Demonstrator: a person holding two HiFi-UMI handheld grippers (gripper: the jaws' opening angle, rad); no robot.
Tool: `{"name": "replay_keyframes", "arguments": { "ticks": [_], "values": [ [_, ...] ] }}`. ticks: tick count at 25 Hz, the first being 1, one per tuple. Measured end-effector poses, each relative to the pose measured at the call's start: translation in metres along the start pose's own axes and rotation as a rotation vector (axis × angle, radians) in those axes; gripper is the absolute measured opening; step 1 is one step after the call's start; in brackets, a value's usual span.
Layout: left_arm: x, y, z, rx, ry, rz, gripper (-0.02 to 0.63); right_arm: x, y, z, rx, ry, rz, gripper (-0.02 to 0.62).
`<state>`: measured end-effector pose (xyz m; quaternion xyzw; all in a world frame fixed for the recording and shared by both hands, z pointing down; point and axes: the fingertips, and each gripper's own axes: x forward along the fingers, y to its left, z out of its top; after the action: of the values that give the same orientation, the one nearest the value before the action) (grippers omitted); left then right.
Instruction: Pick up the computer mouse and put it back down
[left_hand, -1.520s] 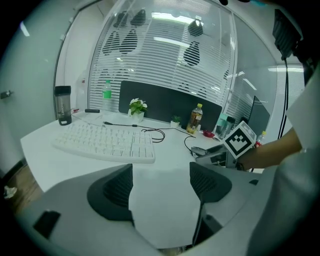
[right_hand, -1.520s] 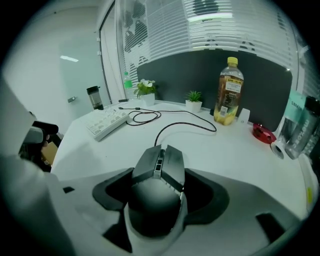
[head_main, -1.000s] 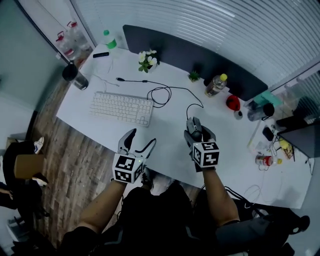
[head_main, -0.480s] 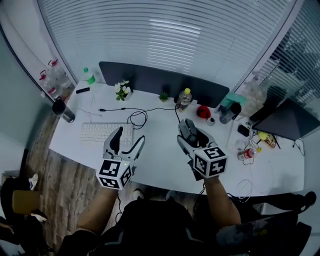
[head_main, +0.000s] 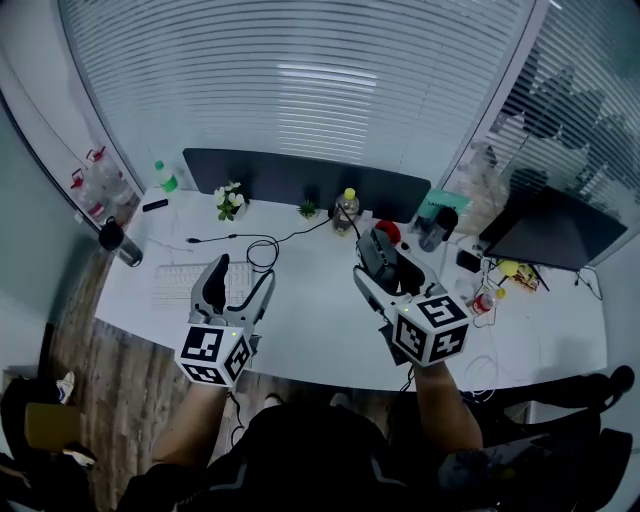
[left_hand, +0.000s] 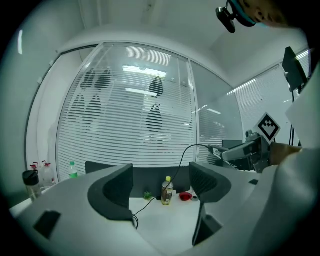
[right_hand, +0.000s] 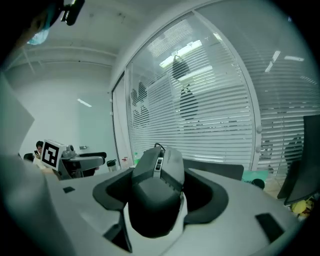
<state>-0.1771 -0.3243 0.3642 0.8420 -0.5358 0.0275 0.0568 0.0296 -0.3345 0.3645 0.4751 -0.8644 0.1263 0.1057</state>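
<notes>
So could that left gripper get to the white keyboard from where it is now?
Probably yes. The left gripper hangs open and empty over the desk, close by the keyboard, and nothing seems to stand between them; it would only have to come down.

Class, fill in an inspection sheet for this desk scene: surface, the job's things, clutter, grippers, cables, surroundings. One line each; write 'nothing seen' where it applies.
Surface: white desk, mostly bare at the near edge.
Job's things: dark grey computer mouse, held above the desk, not lying on it.
Clutter: white keyboard, yellow-capped bottle, green-capped bottle, small pot of white flowers, red object, dark tumbler.
Grippers: right gripper shut on the mouse; left gripper open, nothing between its jaws.
Cables: black cable looped on the desk, rising to the mouse.
Surroundings: white window blinds, dark divider panel behind the desk, wooden floor.
</notes>
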Motion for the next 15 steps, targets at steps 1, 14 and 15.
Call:
{"name": "replay_keyframes", "arguments": {
  "ticks": [1, 14, 15],
  "values": [
    [-0.001, -0.002, 0.002, 0.004, -0.001, 0.000, 0.367, -0.002, 0.001, 0.001, -0.005, -0.002, 0.001, 0.299],
    [0.011, -0.031, -0.004, 0.019, -0.009, -0.060, 0.332, -0.024, -0.042, -0.019, 0.079, 0.021, -0.114, 0.299],
    [0.015, -0.037, -0.008, 0.022, -0.005, -0.074, 0.331, -0.027, -0.052, -0.025, 0.093, 0.028, -0.143, 0.299]
  ]
}}
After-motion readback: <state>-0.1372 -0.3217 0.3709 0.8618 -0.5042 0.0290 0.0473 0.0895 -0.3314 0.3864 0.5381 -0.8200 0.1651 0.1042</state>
